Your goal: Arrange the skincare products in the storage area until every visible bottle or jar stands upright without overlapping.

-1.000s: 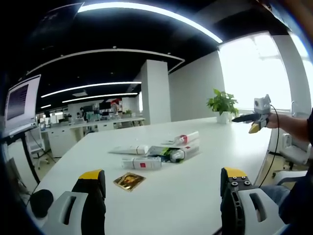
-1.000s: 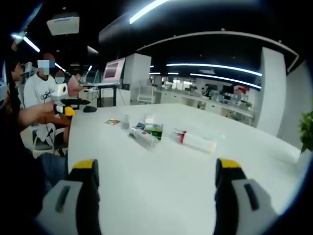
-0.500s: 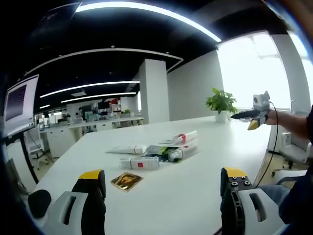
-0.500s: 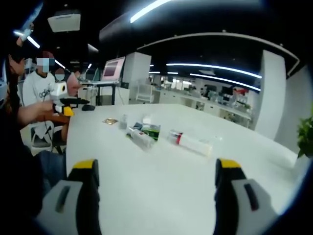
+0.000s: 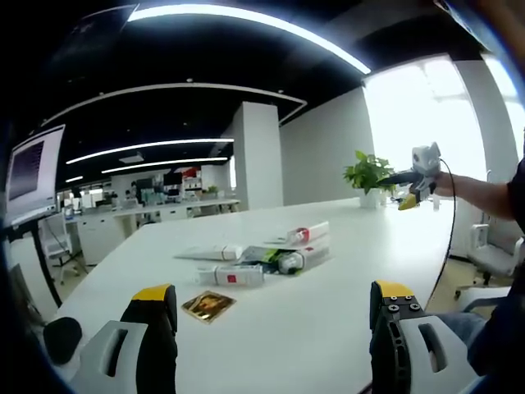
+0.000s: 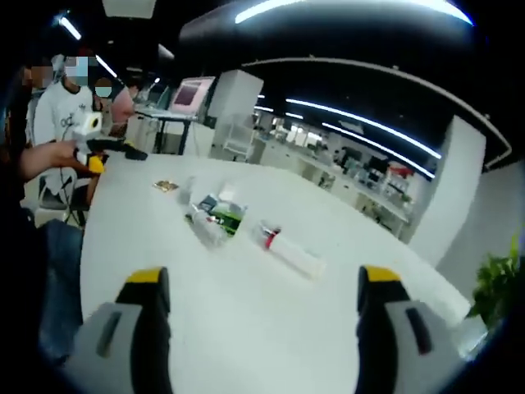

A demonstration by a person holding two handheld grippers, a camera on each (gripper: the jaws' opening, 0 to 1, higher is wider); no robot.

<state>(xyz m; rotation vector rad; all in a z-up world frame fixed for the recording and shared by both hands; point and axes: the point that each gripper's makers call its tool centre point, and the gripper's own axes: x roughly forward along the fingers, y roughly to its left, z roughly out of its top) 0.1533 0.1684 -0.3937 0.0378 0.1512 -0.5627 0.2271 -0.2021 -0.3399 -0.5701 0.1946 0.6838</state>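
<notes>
Here, left tongs (image 5: pixel 273 308) and right tongs (image 6: pixel 262 291), both wide, empty; toppled skincare products (image 5: pixel 258 256) ahead on counter (image 5: pixel 328 328), lying crosswise, nearer left tongs.

Beside the green pack (image 6: pixel 223 220), the tubes (image 6: pixel 203 227) overlap and blur together (labels unreadable); the desk (image 6: pixel 271 328) runs off-frame.

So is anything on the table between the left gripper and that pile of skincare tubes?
Only a small gold packet, lying flat just ahead of the left gripper and slightly to one side. Otherwise bare white table runs up to the pile of tubes, all lying flat.
</notes>
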